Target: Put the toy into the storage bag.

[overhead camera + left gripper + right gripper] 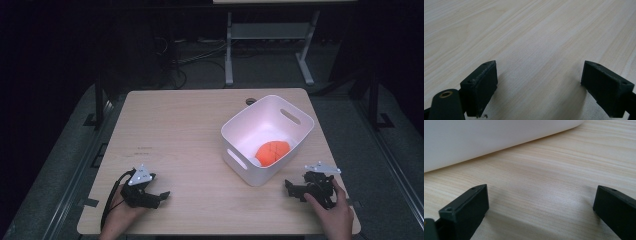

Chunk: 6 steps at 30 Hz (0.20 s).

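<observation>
My left claw point(161, 196) and right claw point(292, 189) both rest spread wide on the surface point(185, 135), gripping nothing. The orange ball point(272, 152) lies inside the white bin point(295, 134), near my right claw.

The lower part of the orange object point(272, 152) is hidden by the near wall of the white bin point(260, 175), its kind cannot be told, and the bin point(486, 137) is cut off by the right gripper view's top edge.

From above my side I look forward and down on the pale wooden table point(180, 130). My gripper cameras skim that same tabletop closely; my right one faces the white plastic bin point(486, 137).
</observation>
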### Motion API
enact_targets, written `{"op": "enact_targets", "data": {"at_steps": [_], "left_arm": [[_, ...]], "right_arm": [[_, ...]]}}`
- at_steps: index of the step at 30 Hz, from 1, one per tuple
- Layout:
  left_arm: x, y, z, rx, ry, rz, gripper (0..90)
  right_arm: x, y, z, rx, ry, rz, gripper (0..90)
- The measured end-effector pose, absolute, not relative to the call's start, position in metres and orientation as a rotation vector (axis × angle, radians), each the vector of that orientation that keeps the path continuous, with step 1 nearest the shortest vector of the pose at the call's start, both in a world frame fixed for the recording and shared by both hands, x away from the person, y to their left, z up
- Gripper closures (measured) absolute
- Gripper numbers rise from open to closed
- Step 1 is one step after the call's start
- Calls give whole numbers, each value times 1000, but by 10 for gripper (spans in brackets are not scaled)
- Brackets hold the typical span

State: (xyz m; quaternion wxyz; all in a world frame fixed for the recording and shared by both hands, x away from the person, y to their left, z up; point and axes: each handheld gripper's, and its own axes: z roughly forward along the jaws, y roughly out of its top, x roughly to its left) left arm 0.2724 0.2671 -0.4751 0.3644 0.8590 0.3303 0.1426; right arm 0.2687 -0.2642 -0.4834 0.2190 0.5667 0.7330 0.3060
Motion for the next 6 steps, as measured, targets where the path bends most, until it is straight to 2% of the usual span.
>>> {"op": "enact_targets", "data": {"at_steps": [6], "left_arm": [[272, 267, -475, 2209, 850, 366, 127]], "right_arm": [[269, -264, -483, 1570, 2026, 848, 0]]}}
